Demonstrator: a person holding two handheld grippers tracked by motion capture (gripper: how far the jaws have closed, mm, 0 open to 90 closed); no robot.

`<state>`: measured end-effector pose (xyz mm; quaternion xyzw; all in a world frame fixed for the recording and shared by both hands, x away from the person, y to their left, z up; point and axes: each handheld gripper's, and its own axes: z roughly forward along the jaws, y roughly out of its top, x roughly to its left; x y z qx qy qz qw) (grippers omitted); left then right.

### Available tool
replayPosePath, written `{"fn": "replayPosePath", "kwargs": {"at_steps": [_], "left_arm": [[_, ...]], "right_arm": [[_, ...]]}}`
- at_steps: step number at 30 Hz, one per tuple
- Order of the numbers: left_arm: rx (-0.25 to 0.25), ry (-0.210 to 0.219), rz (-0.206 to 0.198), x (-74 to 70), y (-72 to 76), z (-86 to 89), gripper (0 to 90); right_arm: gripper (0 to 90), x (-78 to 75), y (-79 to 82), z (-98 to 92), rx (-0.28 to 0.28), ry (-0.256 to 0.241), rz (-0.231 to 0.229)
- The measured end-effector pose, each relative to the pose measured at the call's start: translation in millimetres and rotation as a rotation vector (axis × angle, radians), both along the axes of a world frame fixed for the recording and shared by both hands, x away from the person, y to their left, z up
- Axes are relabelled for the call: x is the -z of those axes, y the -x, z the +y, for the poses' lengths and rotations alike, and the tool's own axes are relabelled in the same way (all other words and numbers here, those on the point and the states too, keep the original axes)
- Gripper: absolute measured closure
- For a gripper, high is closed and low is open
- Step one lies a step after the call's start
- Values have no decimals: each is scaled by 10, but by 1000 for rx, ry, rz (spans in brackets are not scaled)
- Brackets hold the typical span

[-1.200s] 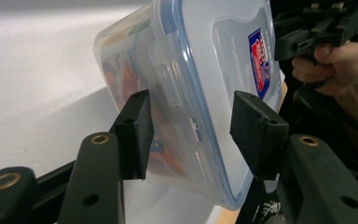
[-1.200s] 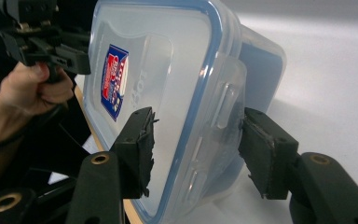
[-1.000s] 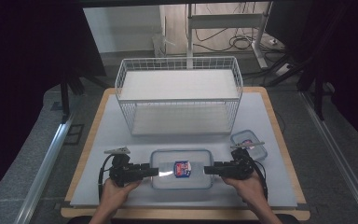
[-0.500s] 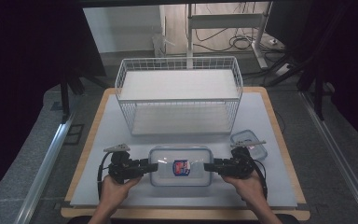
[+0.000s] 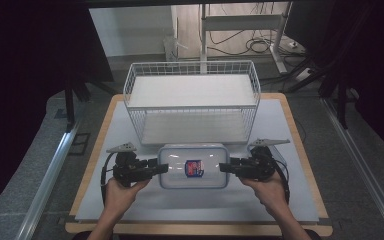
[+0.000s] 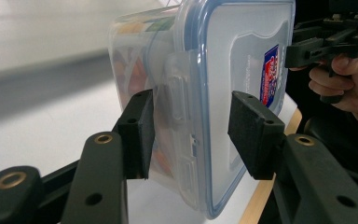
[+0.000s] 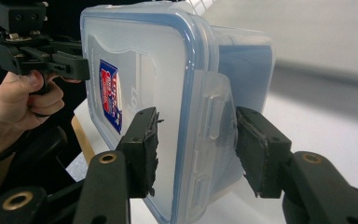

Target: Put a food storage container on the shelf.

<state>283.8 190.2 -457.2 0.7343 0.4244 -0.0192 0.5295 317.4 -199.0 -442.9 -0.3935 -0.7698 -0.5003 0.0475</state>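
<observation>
A clear lidded container (image 5: 193,166) with a blue seal and a red-and-blue sticker hangs between both grippers, just in front of the white wire basket (image 5: 190,66). My left gripper (image 5: 162,168) is shut on its left end, the jaws clamping either side of the latch flap (image 6: 177,93). The right gripper (image 5: 225,166) is shut on the opposite end. In the left gripper view the container (image 6: 233,60) shows orange contents through its wall, held by the left gripper (image 6: 193,135). The right gripper view shows the container (image 7: 140,60) lid-on in the right gripper (image 7: 196,149).
The basket is two-tiered and stands at the back of the white mat (image 5: 290,200), which lies on a wooden board. Dark stands, cables and a metal rail surround the table. Bare mat lies in front of the hands and to either side.
The container has travelled forward toward the basket, carried by both grippers, and now reaches the basket's front. Both hands moved with it.
</observation>
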Motion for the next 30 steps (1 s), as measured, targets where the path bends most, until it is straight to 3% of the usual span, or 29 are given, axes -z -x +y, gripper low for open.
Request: {"fn": "replayPosePath", "kwargs": {"at_steps": [5, 22, 30], "left_arm": [[-2, 15, -27, -195, -95, 7, 520], [-16, 11, -64, -614, -319, 43, 520], [-26, 31, -79, -790, -430, 77, 520]], "right_arm": [[513, -237, -102, -7, 0, -16, -40], [512, -582, -325, 20, 8, -45, -66], [512, -829, -449, 60, 10, -43, -89]]}}
